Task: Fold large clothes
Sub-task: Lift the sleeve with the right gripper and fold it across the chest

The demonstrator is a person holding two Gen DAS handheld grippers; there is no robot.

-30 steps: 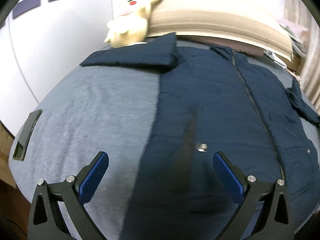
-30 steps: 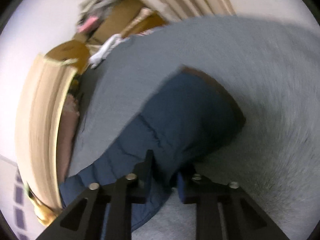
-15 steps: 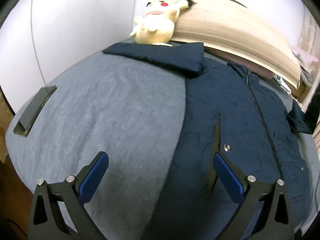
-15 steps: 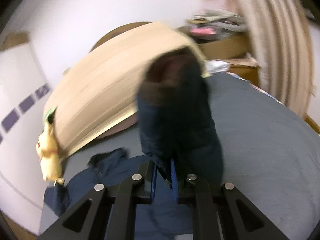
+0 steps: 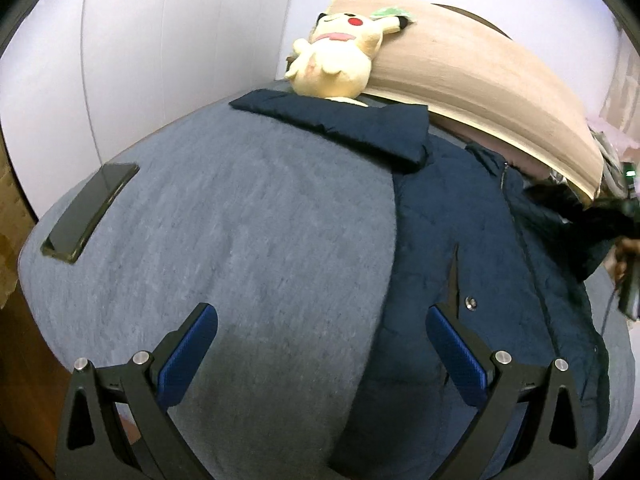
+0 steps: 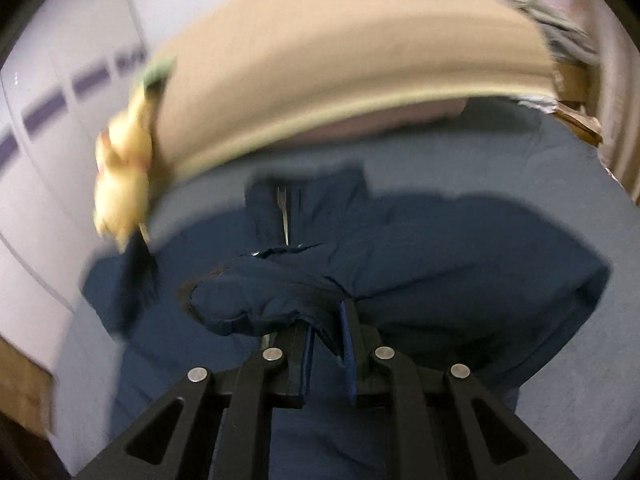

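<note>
Now the right hand-held gripper (image 6: 326, 344) pinches the navy jacket's (image 5: 472, 240) sleeve (image 6: 276, 300) across its front to fold it, while the left hand-held gripper (image 5: 320, 354) hangs wide open, empty, over the bed (image 5: 240, 240).

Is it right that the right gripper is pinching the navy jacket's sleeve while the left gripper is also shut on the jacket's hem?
Not quite. The left gripper is open and holds nothing, as the left wrist view shows. The right gripper does pinch the sleeve of the navy jacket.

light: soft, even indoor | left view: sharp, edges bowed | right view: motion-blurred | shadow: faint under left tool (image 5: 320, 344)
</note>
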